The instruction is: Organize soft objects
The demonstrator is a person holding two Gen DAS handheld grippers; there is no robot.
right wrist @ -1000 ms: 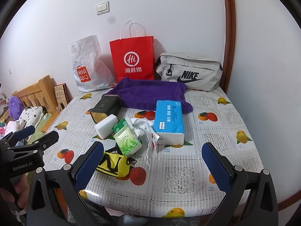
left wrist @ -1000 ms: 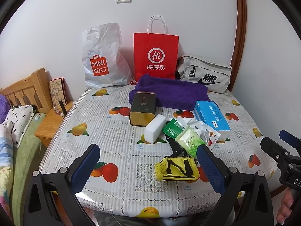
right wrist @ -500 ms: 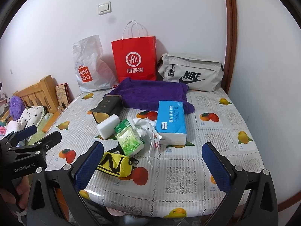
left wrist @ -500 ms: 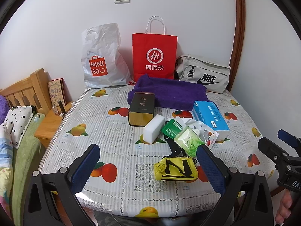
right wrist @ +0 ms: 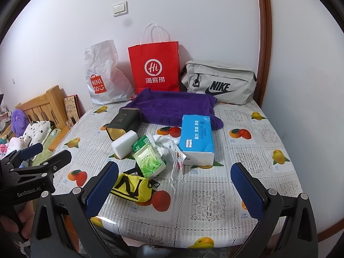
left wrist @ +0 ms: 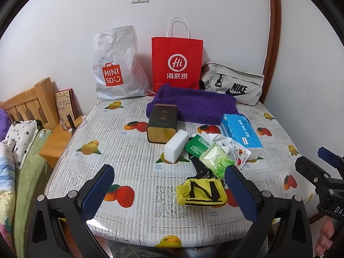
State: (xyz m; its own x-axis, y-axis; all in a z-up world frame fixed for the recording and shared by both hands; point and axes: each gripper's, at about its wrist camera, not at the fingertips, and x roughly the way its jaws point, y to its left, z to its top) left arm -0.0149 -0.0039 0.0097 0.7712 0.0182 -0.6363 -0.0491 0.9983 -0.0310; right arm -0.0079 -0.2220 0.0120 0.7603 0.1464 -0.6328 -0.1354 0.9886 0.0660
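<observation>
The left gripper (left wrist: 169, 185) and the right gripper (right wrist: 175, 182) both hover over the near edge of the table (left wrist: 129, 150), each with its jaws spread wide and nothing between them. The near rim of the table is hidden behind the gripper bodies in both views. The soft items lie clustered at the table's middle: a yellow pouch (left wrist: 203, 192) nearest the edge, partly covered in the left wrist view by the left gripper's right finger; a green wipes pack (left wrist: 216, 160) just behind it; a crumpled white bag (right wrist: 165, 142) whose contents cannot be made out; a white sponge block (left wrist: 176, 146); and a blue tissue pack (right wrist: 196, 138). A purple towel (left wrist: 193, 105) lies folded toward the wall, its near left corner concealed by a dark tin (left wrist: 162, 124) lying on its side. Against the wall stand a white Miniso bag (left wrist: 116, 64), a red paper bag (left wrist: 177, 62) and a grey Nike bag (right wrist: 219, 86); the interiors of all three are not visible.
</observation>
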